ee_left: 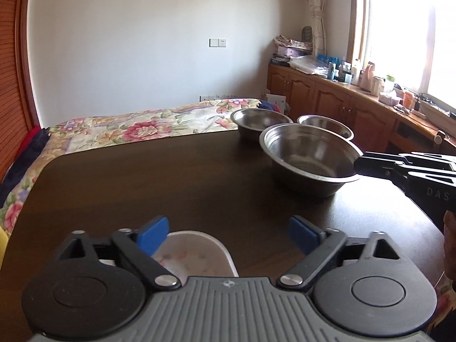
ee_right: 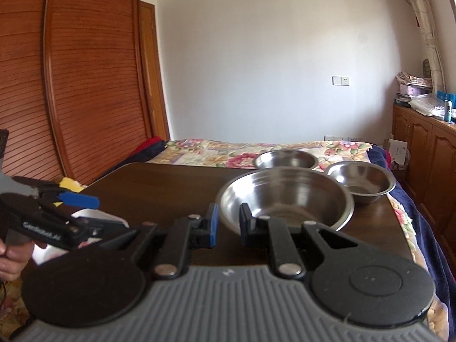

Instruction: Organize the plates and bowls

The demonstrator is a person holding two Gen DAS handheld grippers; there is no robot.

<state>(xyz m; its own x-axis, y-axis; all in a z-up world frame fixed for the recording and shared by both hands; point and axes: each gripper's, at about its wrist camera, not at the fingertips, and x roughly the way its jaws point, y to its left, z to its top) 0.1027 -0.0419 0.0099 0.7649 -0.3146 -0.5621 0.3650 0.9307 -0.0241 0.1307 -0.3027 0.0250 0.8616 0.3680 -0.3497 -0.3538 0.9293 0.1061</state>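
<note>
Left wrist view: the left gripper [ee_left: 226,235] fills the bottom of the frame, its blue-padded fingers [ee_left: 152,235] spread wide with nothing between them. Below and between them, at lower centre, sits a white rounded dish with a faint floral pattern [ee_left: 196,253] on the dark brown wooden counter [ee_left: 159,182]; the left finger overlaps its near edge in the picture, but contact cannot be told. This gripper looks parked above the dish, ready to take it. At right of centre stands a large shiny stainless steel bowl [ee_left: 309,158]. The black right gripper [ee_left: 367,166] comes in from the right edge and meets its near rim. Two smaller steel bowls sit behind it, one at upper centre [ee_left: 260,122], one just to its right [ee_left: 325,128], near the counter's far edge, with a floral bedspread [ee_left: 136,128] beyond.

Right wrist view: the right gripper [ee_right: 229,223] sits at lower centre, its pads drawn close on the near rim of the large bowl [ee_right: 285,199], one pad outside the wall and one inside, apparently pinching it so the bowl can be lifted and nested. The two small bowls lie beyond, at upper centre [ee_right: 286,159] and upper right [ee_right: 362,181], apart from the gripper. The left gripper [ee_right: 79,199] shows at left edge, over the white dish [ee_right: 97,216].
</note>
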